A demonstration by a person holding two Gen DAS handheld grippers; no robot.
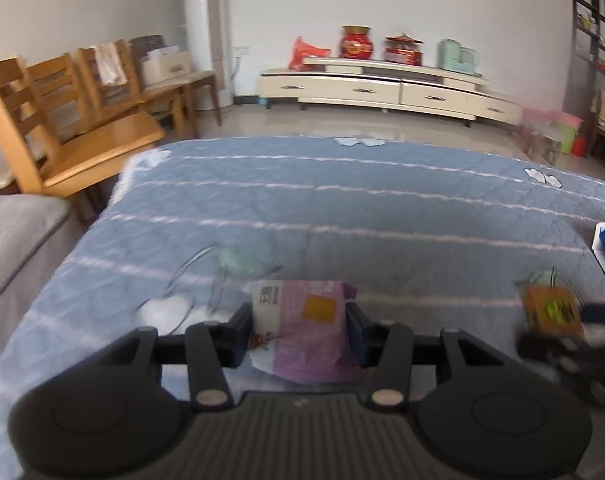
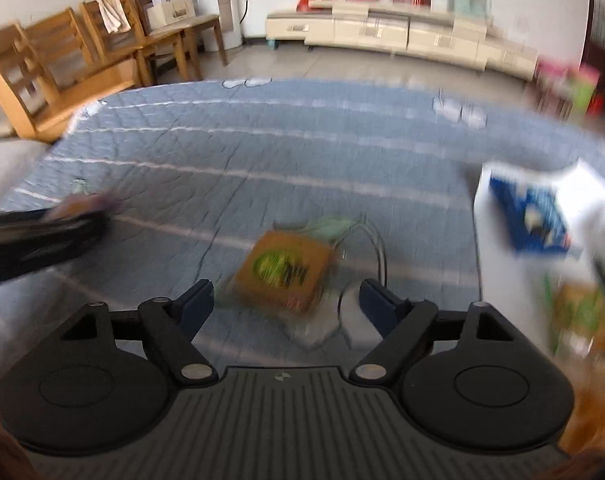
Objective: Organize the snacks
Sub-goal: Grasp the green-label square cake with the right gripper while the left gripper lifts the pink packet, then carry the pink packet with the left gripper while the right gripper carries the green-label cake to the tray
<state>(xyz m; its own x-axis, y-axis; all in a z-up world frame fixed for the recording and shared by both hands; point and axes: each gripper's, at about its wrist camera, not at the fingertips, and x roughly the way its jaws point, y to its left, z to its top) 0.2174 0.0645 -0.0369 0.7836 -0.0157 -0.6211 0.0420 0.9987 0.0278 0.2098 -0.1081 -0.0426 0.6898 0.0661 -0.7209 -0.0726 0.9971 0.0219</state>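
Observation:
My left gripper point(image 1: 298, 330) is shut on a purple and white snack packet point(image 1: 302, 332) and holds it just above the blue quilted cloth point(image 1: 342, 208). My right gripper point(image 2: 286, 300) is open and empty, just short of an orange snack packet point(image 2: 284, 270) with a green label that lies on the cloth. That orange packet also shows in the left wrist view point(image 1: 552, 310), beside the right gripper's fingers. The left gripper shows blurred at the left of the right wrist view point(image 2: 42, 236).
A white box point(image 2: 502, 280) at the right holds a blue packet point(image 2: 534, 216) and other blurred green and orange packets. Wooden chairs point(image 1: 82, 112) stand at the left beyond the cloth. A cream TV cabinet point(image 1: 382, 88) lines the far wall.

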